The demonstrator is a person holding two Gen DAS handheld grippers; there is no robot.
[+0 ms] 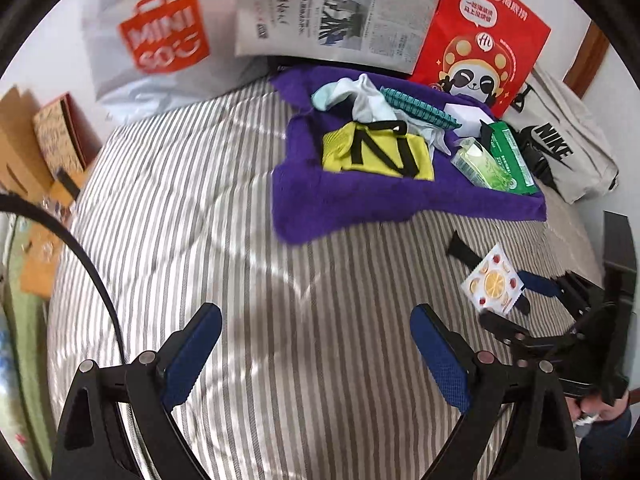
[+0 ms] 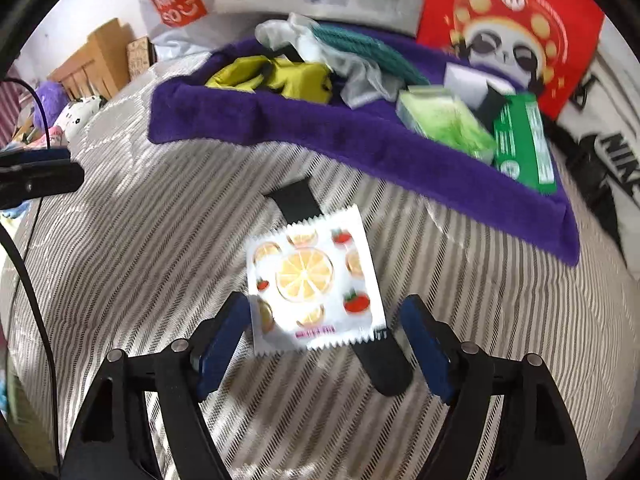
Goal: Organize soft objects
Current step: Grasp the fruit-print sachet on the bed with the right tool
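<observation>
A white sachet printed with lemons and strawberries (image 2: 316, 280) lies on the striped bedcover (image 2: 460, 360), on top of a black strap (image 2: 298, 200). My right gripper (image 2: 326, 332) is open and straddles the sachet's near edge; the right pad stands clear of it. The left wrist view shows the same sachet (image 1: 494, 284) with the right gripper (image 1: 520, 304) around it. My left gripper (image 1: 316, 344) is open over bare bedcover, with nothing between its fingers. A purple towel (image 1: 360, 208) carries a yellow cloth with black bands (image 1: 376, 152), pale socks (image 1: 360, 96), a teal ribbed cloth (image 1: 416, 106) and green tissue packs (image 1: 496, 160).
Along the far wall stand a white Miniso bag (image 1: 160, 40), a newspaper (image 1: 340, 8) and a red panda bag (image 1: 480, 32). A grey Nike bag (image 1: 568, 148) lies right of the towel. Cardboard boxes (image 1: 48, 140) and plush toys (image 2: 68, 112) sit at the left.
</observation>
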